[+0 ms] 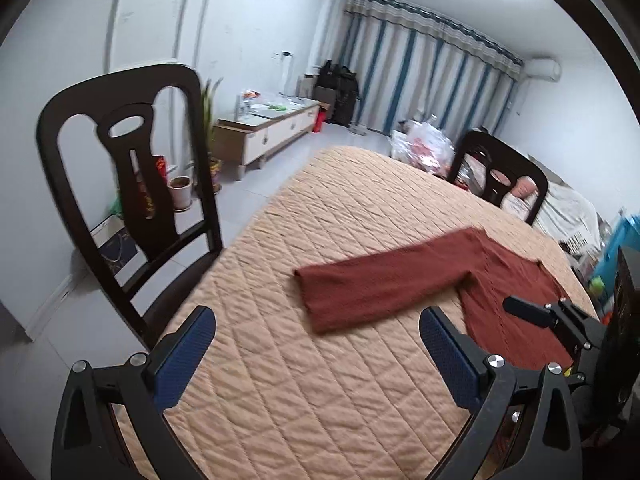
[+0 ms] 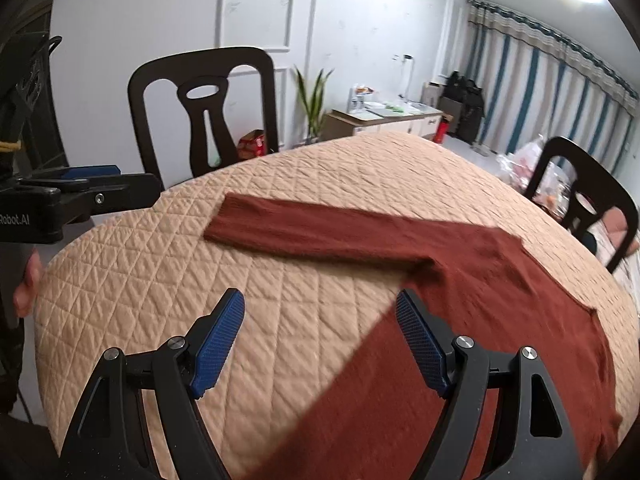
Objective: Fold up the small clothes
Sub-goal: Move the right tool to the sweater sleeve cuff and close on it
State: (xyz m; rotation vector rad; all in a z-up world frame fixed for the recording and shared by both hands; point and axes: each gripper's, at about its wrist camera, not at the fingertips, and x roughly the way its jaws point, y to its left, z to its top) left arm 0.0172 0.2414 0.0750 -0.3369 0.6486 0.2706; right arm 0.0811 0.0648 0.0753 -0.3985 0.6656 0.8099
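My left gripper (image 1: pixel 318 338) stands wide apart and holds nothing; its blue pads (image 1: pixel 188 356) hang over bare quilted table cover (image 1: pixel 280 380), short of the garment. My right gripper (image 2: pixel 320 324) is likewise spread wide and empty. Its right-hand finger sits over the body of the rust-red sweater (image 2: pixel 460 280), its left-hand finger over bare cover; whether either touches the surface I cannot tell.

The sweater lies flat on the peach quilted cover. One long sleeve (image 1: pixel 380 284) is stretched out straight across the table toward the near dining chair (image 1: pixel 132 184), cuff end free and flat. The body runs toward the table's near edge on my right side. In the left wrist view the right gripper appears at the right edge, above the sweater's body. In the right wrist view the left gripper appears at the left edge, at the table rim, well apart from the sleeve cuff.

Surroundings: a second dark chair (image 2: pixel 580 204) at the far side of the table, a potted plant (image 2: pixel 312 100), a low white cabinet (image 2: pixel 384 120) and striped curtains (image 2: pixel 560 80) along the far wall.
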